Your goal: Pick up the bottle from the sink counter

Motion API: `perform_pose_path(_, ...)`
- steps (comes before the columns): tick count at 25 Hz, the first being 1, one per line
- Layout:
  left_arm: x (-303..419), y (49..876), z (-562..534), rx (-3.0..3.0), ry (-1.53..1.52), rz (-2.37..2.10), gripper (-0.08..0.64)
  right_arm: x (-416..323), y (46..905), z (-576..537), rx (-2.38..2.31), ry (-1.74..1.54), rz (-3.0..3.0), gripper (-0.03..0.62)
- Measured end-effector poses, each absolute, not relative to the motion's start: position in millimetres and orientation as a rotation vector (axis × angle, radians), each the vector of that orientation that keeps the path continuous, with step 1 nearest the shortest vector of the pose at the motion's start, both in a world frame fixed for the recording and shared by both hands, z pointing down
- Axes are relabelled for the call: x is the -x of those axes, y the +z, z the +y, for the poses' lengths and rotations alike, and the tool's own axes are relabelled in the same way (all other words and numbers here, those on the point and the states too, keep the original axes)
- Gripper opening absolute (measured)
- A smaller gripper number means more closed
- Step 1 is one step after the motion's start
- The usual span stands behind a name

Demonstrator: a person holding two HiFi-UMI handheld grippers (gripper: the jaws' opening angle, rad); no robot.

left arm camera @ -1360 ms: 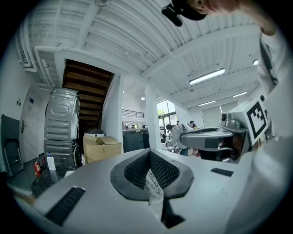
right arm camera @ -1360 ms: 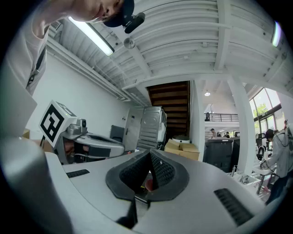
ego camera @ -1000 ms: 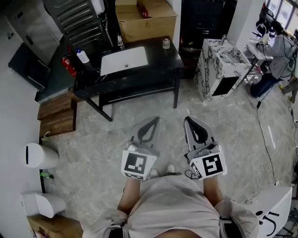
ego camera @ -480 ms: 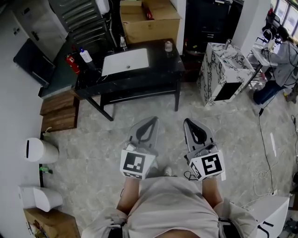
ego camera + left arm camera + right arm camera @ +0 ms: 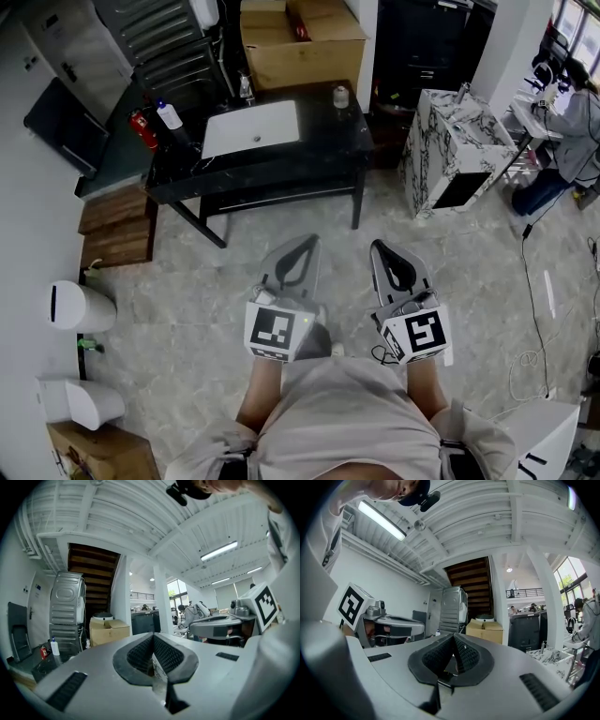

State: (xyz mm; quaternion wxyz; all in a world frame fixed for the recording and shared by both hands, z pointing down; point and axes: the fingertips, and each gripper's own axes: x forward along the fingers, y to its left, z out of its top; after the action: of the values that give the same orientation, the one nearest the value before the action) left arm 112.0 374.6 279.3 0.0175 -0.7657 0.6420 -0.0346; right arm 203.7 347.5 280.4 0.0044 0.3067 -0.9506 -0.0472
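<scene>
The left gripper (image 5: 302,246) and the right gripper (image 5: 385,247) both have their jaws pressed together, with nothing between them. No part of the task is done yet. The white, blue-capped bottle (image 5: 169,115) stands untouched just left of the sink basin (image 5: 251,127) on the black counter (image 5: 328,141). The 2 grippers are held level and side by side, well short of the basin and pointing toward it. Approaching, opening and grasping all remain.
</scene>
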Motion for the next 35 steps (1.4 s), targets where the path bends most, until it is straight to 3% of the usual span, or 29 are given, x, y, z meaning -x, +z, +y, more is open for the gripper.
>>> perform_pose_path(35, 0, 304, 203, 2.542, -0.124, 1.85, 0.002, -88, 293, 188, -1.118, -0.183, -2.852, -0.005)
